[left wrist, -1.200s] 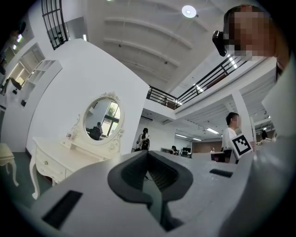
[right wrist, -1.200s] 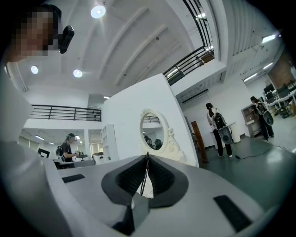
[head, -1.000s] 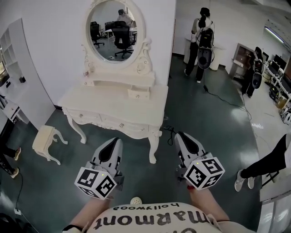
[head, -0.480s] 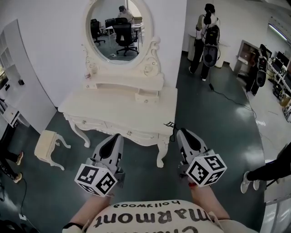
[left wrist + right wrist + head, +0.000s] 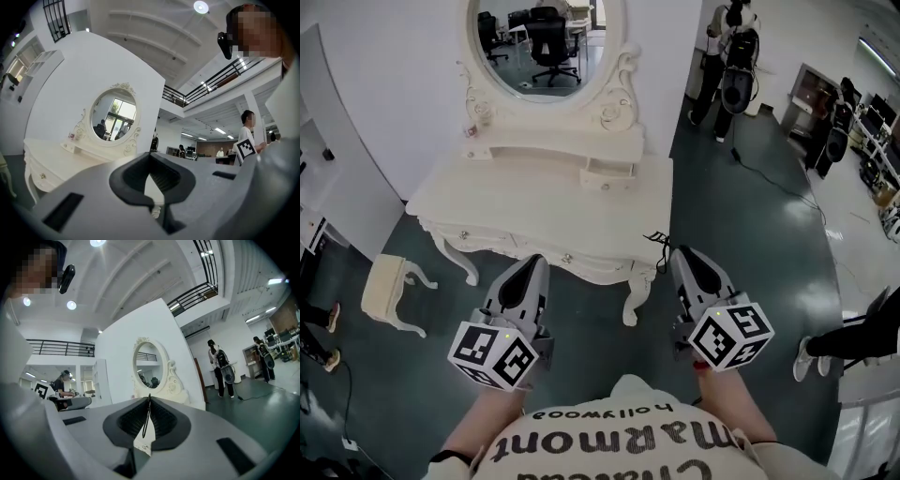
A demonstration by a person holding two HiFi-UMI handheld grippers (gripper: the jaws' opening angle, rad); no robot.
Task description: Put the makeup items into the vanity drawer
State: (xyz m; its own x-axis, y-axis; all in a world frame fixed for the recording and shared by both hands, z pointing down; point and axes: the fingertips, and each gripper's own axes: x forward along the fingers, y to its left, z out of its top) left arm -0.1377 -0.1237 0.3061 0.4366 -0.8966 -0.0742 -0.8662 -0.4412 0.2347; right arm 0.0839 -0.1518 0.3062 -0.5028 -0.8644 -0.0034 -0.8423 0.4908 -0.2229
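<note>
— Where does the vanity (image 5: 534, 202) stand?

— At twelve o'clock from both grippers, apart from them, against the white wall. Its oval mirror (image 5: 546, 42) rises at the back.

— And the drawers?

— The front drawers (image 5: 553, 251) run along the near edge, their little knobs facing the person, and they look pushed in. A small drawer (image 5: 607, 173) sits under the raised shelf (image 5: 553, 150), at about one o'clock from the tabletop's middle.

— Any makeup?

— One small object (image 5: 472, 131) stands at the shelf's left end, beside the mirror frame. It is too small to tell what it is.

— The left gripper (image 5: 531, 265)?

— Held over the dark floor (image 5: 750, 234), pointing at the vanity, jaw tips pressed together with nothing between them.

— The right gripper (image 5: 685, 258)?

— The same: tips meeting in a thin line, empty, level with the left one.

— Anything else?

— A cream stool (image 5: 384, 286) at nine o'clock from the left gripper, and a person (image 5: 712, 56) standing at one o'clock, well apart.
</note>
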